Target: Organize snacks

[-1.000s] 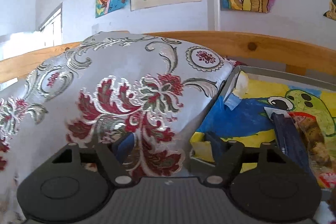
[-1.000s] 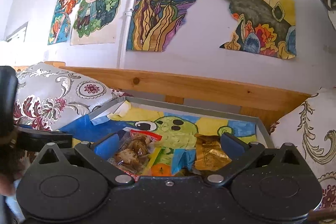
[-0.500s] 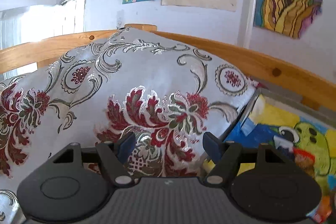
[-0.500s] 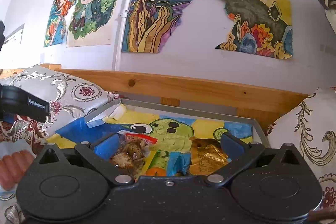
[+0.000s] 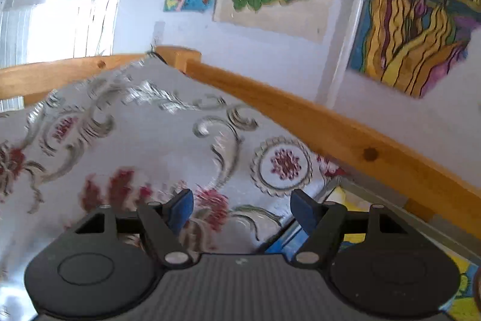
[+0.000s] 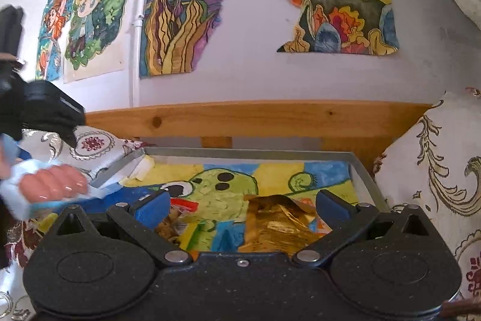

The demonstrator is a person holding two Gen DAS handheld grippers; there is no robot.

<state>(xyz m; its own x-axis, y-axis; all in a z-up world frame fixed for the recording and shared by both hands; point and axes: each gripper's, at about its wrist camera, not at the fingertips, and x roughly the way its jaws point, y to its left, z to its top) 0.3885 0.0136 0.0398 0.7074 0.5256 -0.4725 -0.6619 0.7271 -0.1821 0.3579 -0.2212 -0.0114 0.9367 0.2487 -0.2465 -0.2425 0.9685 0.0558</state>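
Below my right gripper (image 6: pixel 242 208), whose blue-padded fingers (image 6: pixel 151 205) stand wide apart with nothing between them, I see a grey-rimmed tray (image 6: pixel 365 179) lined with a painted sheet showing a green cartoon creature. On that lining a crumpled gold snack wrapper (image 6: pixel 278 223) lies nearly under my right finger, its long axis running roughly away from me toward the tray's far rim, and a clear packet of brown snack pieces (image 6: pixel 173 223) with a red label sits just beside my left finger, mostly hidden by it, so I cannot tell which way it points. At the left edge of the right wrist view a pale blue packet of pink sausages (image 6: pixel 51 182) hangs over the tray's near-left corner, tilted, its sausages lying roughly crosswise; the black body above it looks like my other gripper, though I cannot see what grips the packet. My left gripper (image 5: pixel 242 208) shows its fingers spread apart and empty, aimed at a silver cushion with red floral embroidery (image 5: pixel 144 134) beside the tray. A wooden rail (image 6: pixel 255 119) runs behind everything, a second patterned cushion (image 6: pixel 439 170) sits to the right, and colourful paintings (image 6: pixel 186 5) cover the white wall.
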